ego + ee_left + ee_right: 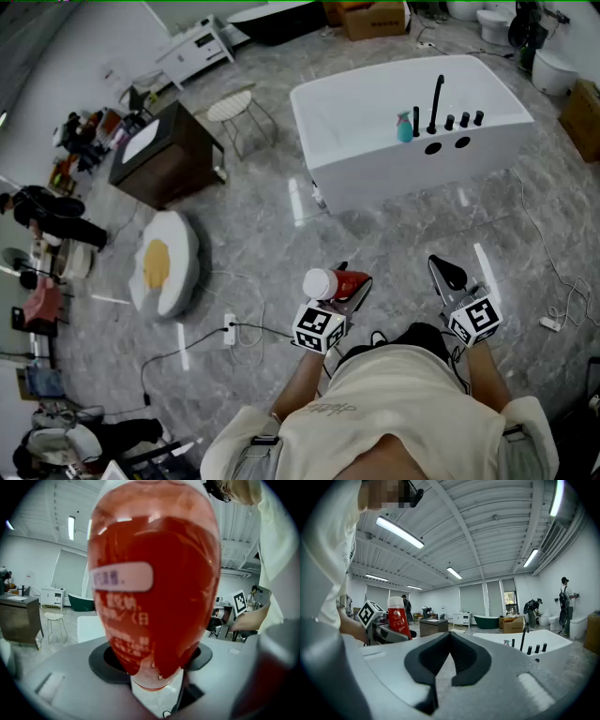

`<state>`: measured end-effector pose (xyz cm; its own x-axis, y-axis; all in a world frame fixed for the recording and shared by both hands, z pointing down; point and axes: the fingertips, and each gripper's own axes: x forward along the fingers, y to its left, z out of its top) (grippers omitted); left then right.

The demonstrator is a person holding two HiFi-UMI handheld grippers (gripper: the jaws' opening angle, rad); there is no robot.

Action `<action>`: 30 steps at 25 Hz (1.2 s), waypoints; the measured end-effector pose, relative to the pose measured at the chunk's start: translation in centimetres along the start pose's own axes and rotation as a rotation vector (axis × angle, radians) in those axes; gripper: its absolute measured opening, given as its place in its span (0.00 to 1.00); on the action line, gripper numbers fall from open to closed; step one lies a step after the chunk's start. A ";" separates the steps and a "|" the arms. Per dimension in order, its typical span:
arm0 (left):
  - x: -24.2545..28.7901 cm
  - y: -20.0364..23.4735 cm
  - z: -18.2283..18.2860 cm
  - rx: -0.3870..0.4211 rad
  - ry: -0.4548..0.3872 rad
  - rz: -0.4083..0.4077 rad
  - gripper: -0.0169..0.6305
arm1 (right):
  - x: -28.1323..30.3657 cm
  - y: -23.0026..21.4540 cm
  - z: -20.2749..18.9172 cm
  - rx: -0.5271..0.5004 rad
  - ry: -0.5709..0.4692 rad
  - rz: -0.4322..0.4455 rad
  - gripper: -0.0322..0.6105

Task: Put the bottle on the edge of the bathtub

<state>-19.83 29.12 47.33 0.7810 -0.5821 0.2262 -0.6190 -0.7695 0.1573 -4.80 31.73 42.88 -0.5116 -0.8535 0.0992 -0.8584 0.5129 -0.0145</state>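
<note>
Head view: left gripper (347, 295) squeezes the red bottle (336, 282) at 6 o'clock; bathtub (487, 127) sits at 1 o'clock. The right gripper (448, 272) is closed, empty. The red bottle seems light, slippery; hold its middle.

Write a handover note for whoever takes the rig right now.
Left gripper: shut on the red bottle.
Right gripper: shut, holding nothing.
Bathtub: ahead across the floor, not yet within reach. A teal bottle and a black faucet stand on its near edge.
Done: bottle picked up.
Left: walk to the tub, stand the bottle on a free part of the edge, release.
</note>
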 end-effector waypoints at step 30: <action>15.7 8.1 7.0 0.002 0.052 -0.028 0.49 | 11.0 -16.0 -0.4 0.135 -0.049 -0.025 0.05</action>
<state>-11.99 11.94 45.46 0.7925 -0.5461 0.2714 -0.5970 -0.7857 0.1623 3.30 14.18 44.61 -0.4882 -0.8711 0.0529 -0.8667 0.4768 -0.1463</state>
